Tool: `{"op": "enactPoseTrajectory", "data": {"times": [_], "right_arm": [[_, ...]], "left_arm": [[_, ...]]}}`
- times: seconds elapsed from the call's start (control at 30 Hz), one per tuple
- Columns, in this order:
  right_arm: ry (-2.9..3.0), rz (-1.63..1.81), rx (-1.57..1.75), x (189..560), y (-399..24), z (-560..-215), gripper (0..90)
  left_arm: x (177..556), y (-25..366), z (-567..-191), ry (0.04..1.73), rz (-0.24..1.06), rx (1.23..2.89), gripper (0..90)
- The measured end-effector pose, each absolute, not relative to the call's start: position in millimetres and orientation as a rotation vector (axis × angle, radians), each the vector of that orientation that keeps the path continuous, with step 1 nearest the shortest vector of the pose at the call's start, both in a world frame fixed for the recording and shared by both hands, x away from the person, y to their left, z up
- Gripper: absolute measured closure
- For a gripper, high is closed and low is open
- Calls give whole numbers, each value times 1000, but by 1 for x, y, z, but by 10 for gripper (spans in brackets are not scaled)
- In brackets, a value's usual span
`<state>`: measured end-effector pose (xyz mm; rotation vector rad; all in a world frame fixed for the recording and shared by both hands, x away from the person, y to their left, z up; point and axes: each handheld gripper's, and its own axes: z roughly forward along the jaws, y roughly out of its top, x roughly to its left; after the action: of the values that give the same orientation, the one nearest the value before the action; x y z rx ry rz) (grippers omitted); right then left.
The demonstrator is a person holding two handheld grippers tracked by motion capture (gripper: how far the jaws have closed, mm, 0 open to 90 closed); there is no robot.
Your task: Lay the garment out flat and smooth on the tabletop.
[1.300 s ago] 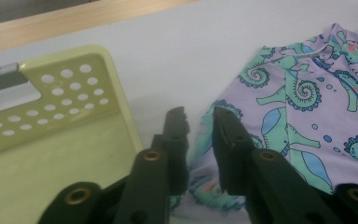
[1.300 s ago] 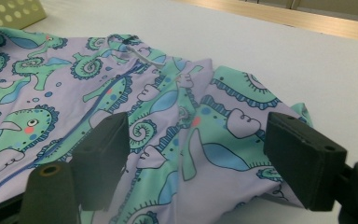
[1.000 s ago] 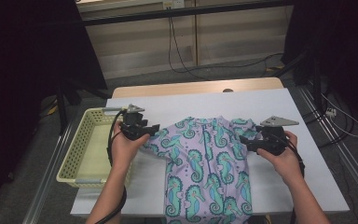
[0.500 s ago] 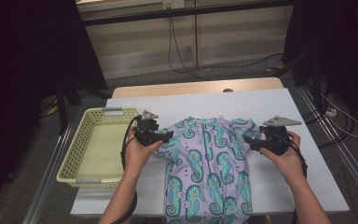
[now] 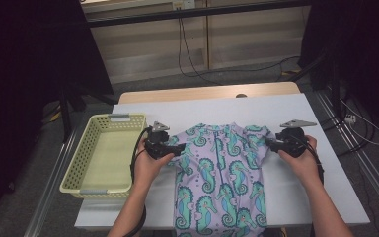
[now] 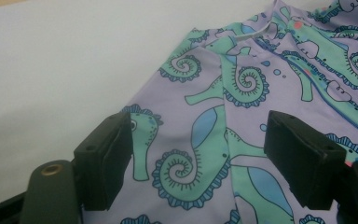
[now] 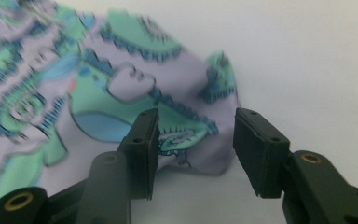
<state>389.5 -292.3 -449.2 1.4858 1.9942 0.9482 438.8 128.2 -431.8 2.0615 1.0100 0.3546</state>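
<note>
- A child's garment, lilac with a green seahorse print, is laid flat on the white worktop, with its collar towards the far edge and its lower part running off the near edge.
- The left tool is held at the garment's left sleeve. In the left gripper view its jaws are seen standing wide apart over the printed cloth, with the pads not pressing on the fabric. The jaws have just been opening, with the sleeve cloth lying below and between them.
- The right tool is held at the garment's right sleeve. In the right gripper view the sleeve's rounded end is seen between the two jaws, with a clear gap left at the pad on the right; contact at the other pad cannot be judged for certain, as the picture is blurred. The jaws have just been closing, though no grip on the cloth is seen.
- A yellow basket is found standing on the worktop's left part, just beside the left hand.
- The right hand is seen resting near the worktop's right side.
</note>
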Motion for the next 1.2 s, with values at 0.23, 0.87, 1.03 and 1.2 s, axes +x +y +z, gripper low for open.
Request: {"op": "enactPoseTrajectory", "data": {"times": [0.23, 0.87, 1.03, 1.2], "right_arm": [[2120, 929, 1513, 392, -289, -460, 822], [1996, 1076, 1539, 335, -340, -436, 639], [2046, 1010, 1476, 346, -323, -438, 594], [2137, 832, 1449, 360, -307, -456, 694]], "left_arm": [[437, 127, -434, 1002, 350, 2066, 235], [432, 125, -431, 964, 343, 2084, 229], [432, 124, -431, 967, 349, 2073, 229], [432, 123, -432, 964, 343, 2078, 229]]}}
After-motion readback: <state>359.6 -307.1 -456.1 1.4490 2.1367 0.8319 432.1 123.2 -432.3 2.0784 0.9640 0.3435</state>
